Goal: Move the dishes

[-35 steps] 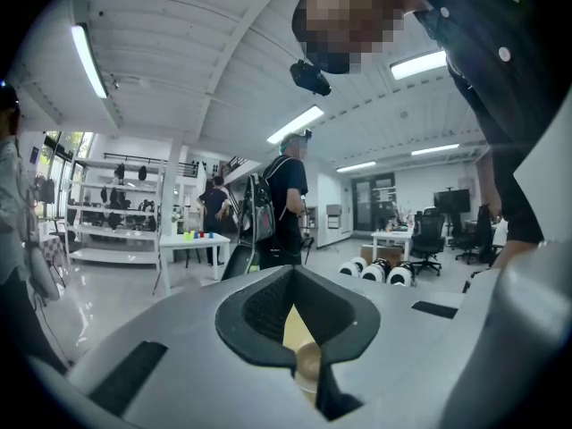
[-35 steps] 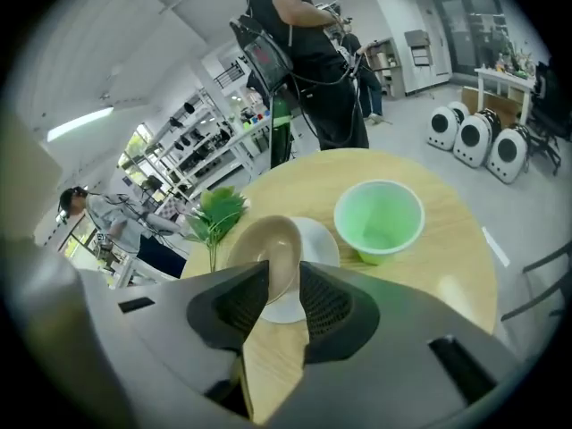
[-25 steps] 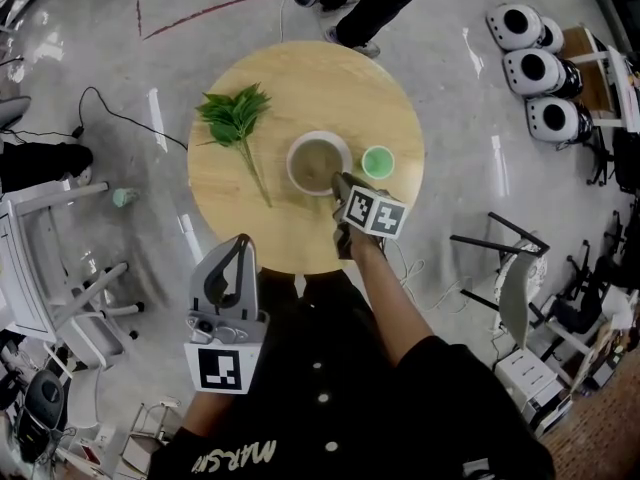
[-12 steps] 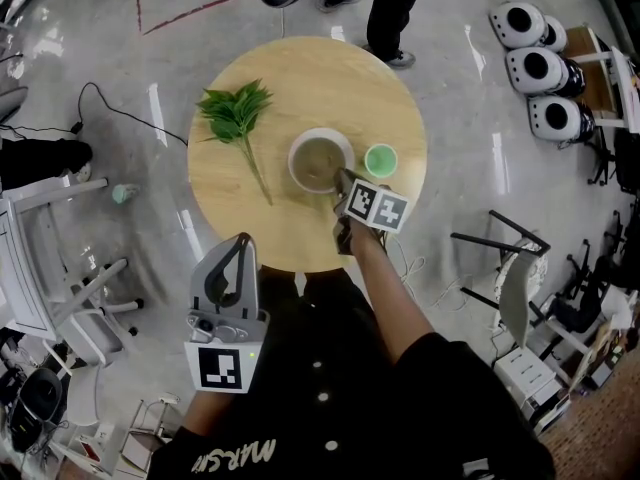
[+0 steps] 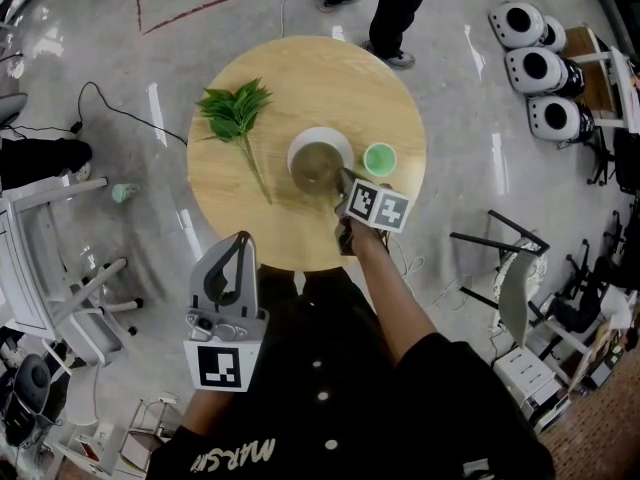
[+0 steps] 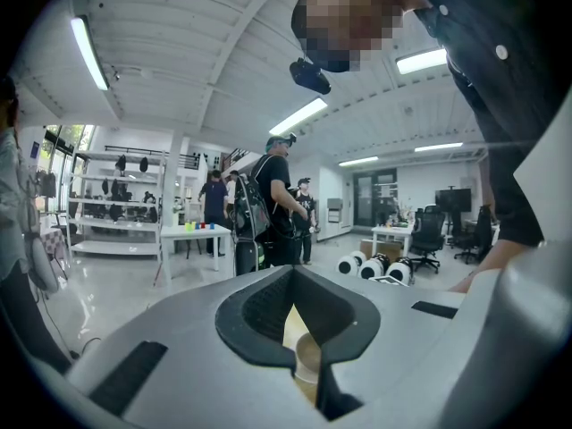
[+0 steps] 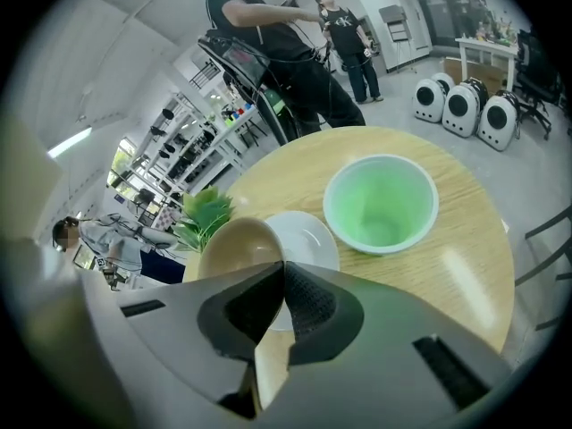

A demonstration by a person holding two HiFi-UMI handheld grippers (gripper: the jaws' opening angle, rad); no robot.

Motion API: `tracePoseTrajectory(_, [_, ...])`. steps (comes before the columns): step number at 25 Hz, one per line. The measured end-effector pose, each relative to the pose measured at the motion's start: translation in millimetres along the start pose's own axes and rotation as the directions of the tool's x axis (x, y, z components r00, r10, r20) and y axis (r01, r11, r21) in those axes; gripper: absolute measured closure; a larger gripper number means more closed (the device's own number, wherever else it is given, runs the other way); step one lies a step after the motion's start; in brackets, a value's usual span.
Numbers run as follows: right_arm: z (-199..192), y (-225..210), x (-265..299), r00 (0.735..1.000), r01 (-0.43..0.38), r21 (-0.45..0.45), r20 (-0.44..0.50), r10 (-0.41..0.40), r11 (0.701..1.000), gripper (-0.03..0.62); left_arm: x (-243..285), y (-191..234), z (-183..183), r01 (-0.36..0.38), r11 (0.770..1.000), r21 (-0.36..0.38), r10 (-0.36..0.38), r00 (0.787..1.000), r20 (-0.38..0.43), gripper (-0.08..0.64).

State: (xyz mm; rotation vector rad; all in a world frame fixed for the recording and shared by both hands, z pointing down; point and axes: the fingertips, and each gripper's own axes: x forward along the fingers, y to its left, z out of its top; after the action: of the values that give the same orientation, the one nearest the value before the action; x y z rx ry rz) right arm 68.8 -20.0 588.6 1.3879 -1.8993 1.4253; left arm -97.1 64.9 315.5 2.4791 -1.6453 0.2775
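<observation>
A tan bowl (image 5: 316, 166) (image 7: 234, 244) sits on a white plate (image 5: 322, 135) (image 7: 311, 236) in the middle of the round wooden table (image 5: 300, 73). My right gripper (image 5: 341, 181) (image 7: 283, 267) reaches down to the bowl's near rim. Its jaws have just been closing, and they are now shut with the rim between them. A green cup (image 5: 379, 160) (image 7: 380, 204) stands just right of the plate. My left gripper (image 5: 243, 241) (image 6: 291, 272) hangs off the table's near edge, close to my body, shut with nothing in it.
A green leafy sprig (image 5: 235, 116) (image 7: 204, 214) lies on the table's left part. A person (image 5: 395, 8) stands at the far edge. Three white round devices (image 5: 535, 68) sit on the floor at the right, chairs (image 5: 70, 298) at the left.
The right jaws have closed onto the bowl's rim, and the bowl sits slightly nearer to me on the plate. The person at the far side has shifted. My left gripper has not moved.
</observation>
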Motion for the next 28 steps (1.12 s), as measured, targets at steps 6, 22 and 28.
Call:
tracePoseTrajectory(6, [-0.1,5.9,-41.0,0.999,-0.031,-0.084,-0.026,0.028,0.996,0.588,0.8,-2.6,9.1,0.007,1.0,0.013,-0.007,1.0,0.014,0.543])
tracePoseTrajectory(22, [-66.3,-46.4,-82.2,0.981,0.027,-0.197,-0.184,-0.064,0.98,0.588,8.1,-25.3,31.4,0.051,0.998,0.032,-0.053,0.997,0.053,0.543])
tracePoseTrajectory(28, [-81.8,-60.3,-73.6,0.971,0.023,-0.192,-0.229,-0.068,0.981,0.588,7.3,-26.6,27.0,0.053,0.998,0.038,-0.054,0.998,0.042,0.543])
